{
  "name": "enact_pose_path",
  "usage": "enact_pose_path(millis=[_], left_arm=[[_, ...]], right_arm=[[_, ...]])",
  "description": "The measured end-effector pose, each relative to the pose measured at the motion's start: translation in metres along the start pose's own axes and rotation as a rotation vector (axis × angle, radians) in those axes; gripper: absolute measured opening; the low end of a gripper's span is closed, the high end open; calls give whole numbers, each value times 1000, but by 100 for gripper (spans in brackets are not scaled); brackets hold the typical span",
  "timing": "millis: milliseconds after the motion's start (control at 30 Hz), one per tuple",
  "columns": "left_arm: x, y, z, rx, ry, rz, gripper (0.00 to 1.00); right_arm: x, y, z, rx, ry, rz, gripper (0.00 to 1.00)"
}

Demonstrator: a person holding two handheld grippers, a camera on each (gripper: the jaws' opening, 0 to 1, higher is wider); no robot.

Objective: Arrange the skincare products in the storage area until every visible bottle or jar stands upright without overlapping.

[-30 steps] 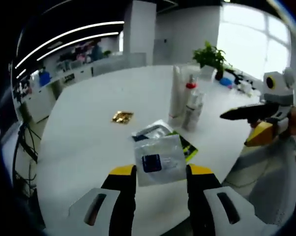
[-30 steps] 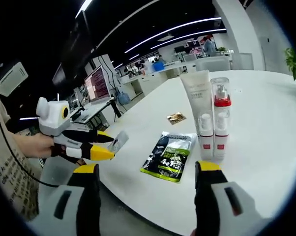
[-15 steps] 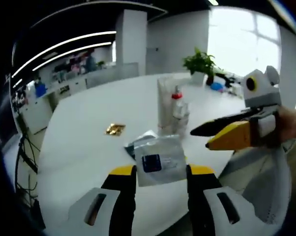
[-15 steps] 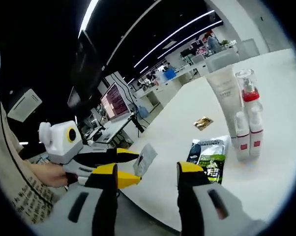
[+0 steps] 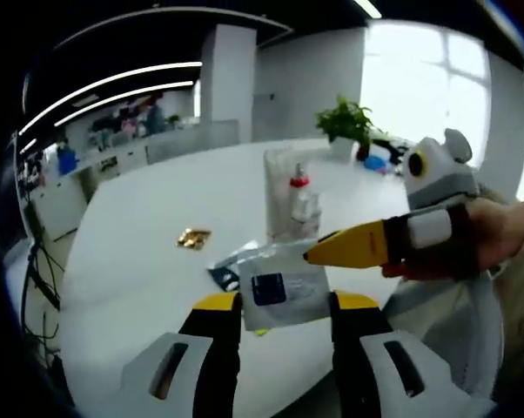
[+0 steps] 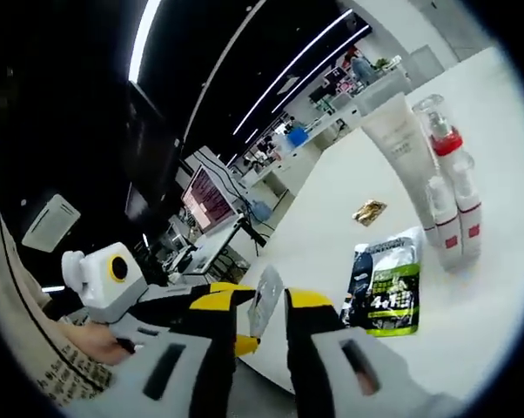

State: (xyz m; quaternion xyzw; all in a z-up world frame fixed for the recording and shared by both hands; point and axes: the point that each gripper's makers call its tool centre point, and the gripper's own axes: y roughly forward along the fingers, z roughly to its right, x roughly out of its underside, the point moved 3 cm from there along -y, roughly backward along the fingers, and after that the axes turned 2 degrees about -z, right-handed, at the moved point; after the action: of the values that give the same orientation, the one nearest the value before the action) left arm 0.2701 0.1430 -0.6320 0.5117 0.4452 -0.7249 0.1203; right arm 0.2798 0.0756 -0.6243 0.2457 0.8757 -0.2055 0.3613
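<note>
In the left gripper view, the left gripper (image 5: 279, 305) rises from the bottom edge with its two yellow-tipped jaws set moderately apart. Between them sits a pale, flat sachet (image 5: 284, 287) with a dark square label, gripped at its lower edge and held up above the white round surface (image 5: 131, 226). Left of the sachet, a small gold packet (image 5: 193, 238) lies flat on the surface. Behind the sachet, a cluster of skincare products stands upright: a tall white tube (image 5: 278, 193) with a red-collared bottle (image 5: 298, 196) just beside it. To the right, the right gripper (image 5: 332, 250) comes in, held by a hand (image 5: 497, 239); its yellow jaws look nearly closed, and their tips reach the sachet's upper right edge.

In the right gripper view, the left gripper (image 6: 236, 300) shows at lower left, holding the sachet (image 6: 265, 300) edge-on. The right gripper (image 6: 260, 306) has its jaws drawn narrowly together on either side of that sachet, close against it, though whether they press it cannot be told. To the right, a green and black packet (image 6: 386, 280) lies flat on the surface (image 6: 497, 174). Beyond it stand the white tube (image 6: 401, 144), the red-collared bottle (image 6: 442, 139), and two small white bottles (image 6: 458, 222) with red labels, all upright and touching side by side. The gold packet (image 6: 368, 211) lies apart, farther back.
</note>
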Motion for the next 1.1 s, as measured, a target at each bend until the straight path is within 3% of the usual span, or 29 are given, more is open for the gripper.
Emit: enact_pose_path(millis=[200, 733, 867, 967, 1033, 1100], left_arm=[[-3, 1, 2, 11, 1, 12, 37], [-7, 1, 7, 88, -54, 38, 41], [-7, -1, 2, 146, -112, 41, 41], [-6, -5, -3, 209, -227, 51, 42], [-5, -8, -6, 241, -243, 55, 41], [-3, -11, -4, 311, -319, 49, 41]], right_arm=[[0, -1, 1, 7, 15, 12, 2], [-8, -8, 10, 34, 70, 49, 1], [-9, -11, 11, 30, 81, 52, 1], [-11, -16, 10, 16, 98, 57, 1], [-12, -18, 8, -3, 111, 61, 1], [-14, -21, 4, -30, 124, 64, 1]])
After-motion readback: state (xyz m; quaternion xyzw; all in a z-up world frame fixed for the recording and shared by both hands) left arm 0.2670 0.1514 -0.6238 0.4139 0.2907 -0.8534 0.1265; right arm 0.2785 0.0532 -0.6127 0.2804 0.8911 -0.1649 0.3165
